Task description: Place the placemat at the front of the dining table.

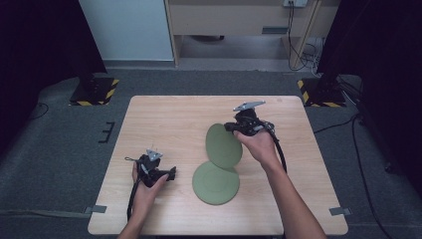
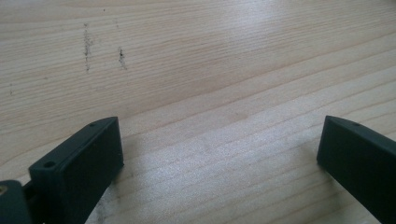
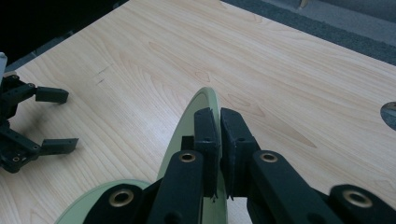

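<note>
Pinching tilted green plate (image 3: 198,109), right hand-held gripper (image 3: 219,116) clamped; left hand-held gripper (image 2: 219,144) wide open

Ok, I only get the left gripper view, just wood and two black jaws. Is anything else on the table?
Observer: Yes. A flat plate, round and green, lies on the table, on the side your jaws point to.
Operator: Only one?
Observer: No. A tilted plate, green too, stands on edge just behind it.
Operator: Why doesn't it fall?
Observer: The right gripper is shut on its rim and holds it up.
Operator: And my gripper?
Observer: The left gripper sits low over the wood with open jaws, apart from both plates.
</note>
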Available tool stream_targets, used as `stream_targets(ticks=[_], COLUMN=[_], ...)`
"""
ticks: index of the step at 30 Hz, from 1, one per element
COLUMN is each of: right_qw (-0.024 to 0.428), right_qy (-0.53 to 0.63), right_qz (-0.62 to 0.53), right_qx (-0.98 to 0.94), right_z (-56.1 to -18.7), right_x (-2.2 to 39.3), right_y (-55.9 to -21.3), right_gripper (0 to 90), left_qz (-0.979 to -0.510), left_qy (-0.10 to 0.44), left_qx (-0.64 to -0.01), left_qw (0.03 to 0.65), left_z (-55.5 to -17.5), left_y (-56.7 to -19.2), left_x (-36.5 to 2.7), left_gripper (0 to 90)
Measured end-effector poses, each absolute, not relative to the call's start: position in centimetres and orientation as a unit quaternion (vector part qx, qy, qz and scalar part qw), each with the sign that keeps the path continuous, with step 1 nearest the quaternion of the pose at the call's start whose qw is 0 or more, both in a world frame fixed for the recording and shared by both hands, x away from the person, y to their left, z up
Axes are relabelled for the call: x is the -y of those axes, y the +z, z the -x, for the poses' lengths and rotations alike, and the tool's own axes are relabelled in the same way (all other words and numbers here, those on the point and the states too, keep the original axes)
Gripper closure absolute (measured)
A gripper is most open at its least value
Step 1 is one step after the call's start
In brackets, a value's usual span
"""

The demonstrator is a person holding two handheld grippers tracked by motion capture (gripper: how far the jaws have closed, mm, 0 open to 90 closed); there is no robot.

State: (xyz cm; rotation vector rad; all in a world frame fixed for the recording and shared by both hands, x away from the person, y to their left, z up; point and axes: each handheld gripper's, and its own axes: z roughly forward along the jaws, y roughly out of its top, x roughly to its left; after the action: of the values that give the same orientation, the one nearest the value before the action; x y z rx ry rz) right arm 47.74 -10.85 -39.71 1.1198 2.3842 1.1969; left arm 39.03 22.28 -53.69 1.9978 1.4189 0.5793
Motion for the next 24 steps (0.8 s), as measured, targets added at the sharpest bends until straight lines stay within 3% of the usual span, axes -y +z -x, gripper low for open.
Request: stream_targets(ticks=[24], right_qw=[0.144], right_qy=[0.410], right_qz=[-0.403], right_qx=[-0.806], right_z=[-50.9], right_x=[10.1], right_y=[-39.0], right_gripper=[86.2], left_qz=[-0.752], left_qy=[0.221], left_qx=[-0.540], left_qw=[0.305], left_z=[-39.0], left_y=[-53.7], left_x=[-22.2], left_gripper=[0.0])
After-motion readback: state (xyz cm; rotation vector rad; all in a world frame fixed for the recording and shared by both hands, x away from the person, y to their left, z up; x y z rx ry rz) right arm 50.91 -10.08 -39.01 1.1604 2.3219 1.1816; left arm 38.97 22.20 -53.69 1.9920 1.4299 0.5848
